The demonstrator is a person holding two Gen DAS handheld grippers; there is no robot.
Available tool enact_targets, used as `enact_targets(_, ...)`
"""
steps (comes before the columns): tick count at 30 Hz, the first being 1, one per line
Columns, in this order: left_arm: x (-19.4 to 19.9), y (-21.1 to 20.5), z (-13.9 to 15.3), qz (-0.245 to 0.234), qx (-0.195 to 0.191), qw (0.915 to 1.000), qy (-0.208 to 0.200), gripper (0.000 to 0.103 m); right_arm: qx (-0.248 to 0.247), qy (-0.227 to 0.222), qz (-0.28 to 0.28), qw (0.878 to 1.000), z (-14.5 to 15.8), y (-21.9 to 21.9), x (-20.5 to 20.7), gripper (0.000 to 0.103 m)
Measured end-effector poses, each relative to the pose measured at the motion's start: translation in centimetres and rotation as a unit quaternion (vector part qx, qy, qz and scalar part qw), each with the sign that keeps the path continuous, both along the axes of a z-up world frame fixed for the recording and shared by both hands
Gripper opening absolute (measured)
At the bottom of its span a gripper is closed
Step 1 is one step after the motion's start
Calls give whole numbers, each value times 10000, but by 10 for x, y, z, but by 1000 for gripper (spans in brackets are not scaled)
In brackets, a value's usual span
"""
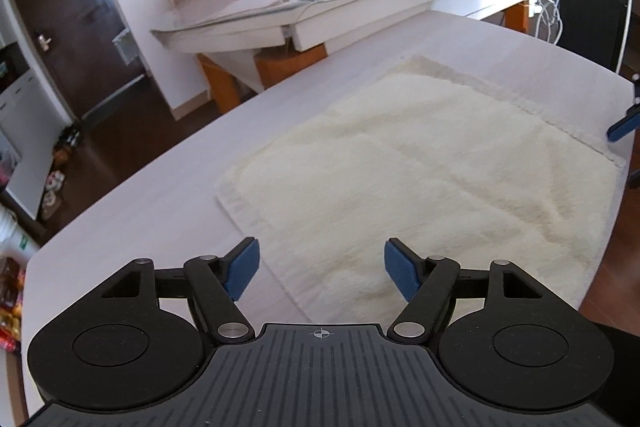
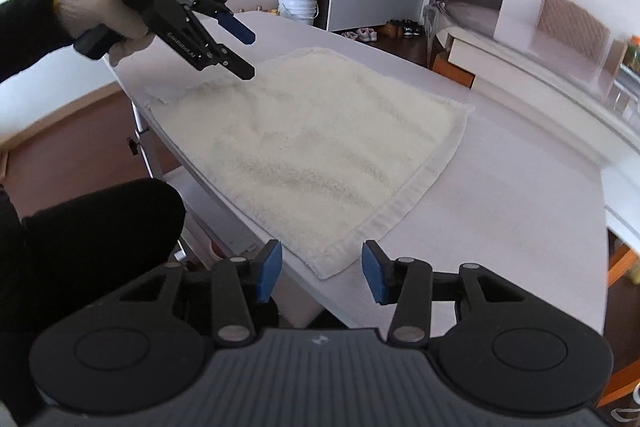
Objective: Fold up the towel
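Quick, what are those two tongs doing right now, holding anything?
Left tongs: open, empty, above the towel.
Right tongs: open, empty, at the towel's near corner.

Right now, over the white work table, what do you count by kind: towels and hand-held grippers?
Cream fluffy terry towel, spread flat: 1
Black hand-held grippers with blue pads: 2, left hand-held gripper and right hand-held gripper, both open and empty
Total: 3
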State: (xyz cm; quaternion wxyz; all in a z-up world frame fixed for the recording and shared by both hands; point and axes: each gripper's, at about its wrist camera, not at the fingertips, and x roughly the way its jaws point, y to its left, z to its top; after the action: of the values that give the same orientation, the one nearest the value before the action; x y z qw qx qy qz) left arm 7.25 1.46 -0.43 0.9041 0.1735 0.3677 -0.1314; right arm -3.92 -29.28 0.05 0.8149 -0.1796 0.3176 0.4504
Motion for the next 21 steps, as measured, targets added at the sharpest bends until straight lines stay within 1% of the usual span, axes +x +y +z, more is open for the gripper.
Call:
enact_targets(1, -1, -6, 2, -90, -34, 10000, -17, 75, 54, 58, -15, 10000, -2, -1, 1, 44)
enact_targets(5, -3, -30, 8, -538, -238, 9983, -59, 75, 189, 226, -95, 9995, -2, -4, 7, 44)
enact_targets(8, -5, -51, 9, -876, -393, 9954, -35, 76, 269, 356, -132, 9989, -2, -8, 10, 39)
enact_targets(10, -4, -69, 7, -1130, -404, 9928, -28, 76, 313, 393, -162, 9986, -1, -10, 11, 28)
enact_targets(13, -1, -88, 2, -1336, -429, 9901, -8, 77, 330, 408, -171, 9985, -2, -11, 13, 20)
enact_targets(15, 0, -98, -1, -1448, -444, 9885, 3, 77, 336, 408, -188, 9984, -1, -12, 13, 18)
enact_targets(18, 2, -104, -5, -1496, -449, 9877, 20, 77, 335, 364, -180, 9986, 2, -10, 12, 18)
enact_targets(21, 5, -109, -11, -1535, -424, 9872, 44, 77, 402, 242, -118, 9988, 11, -5, 15, 18)
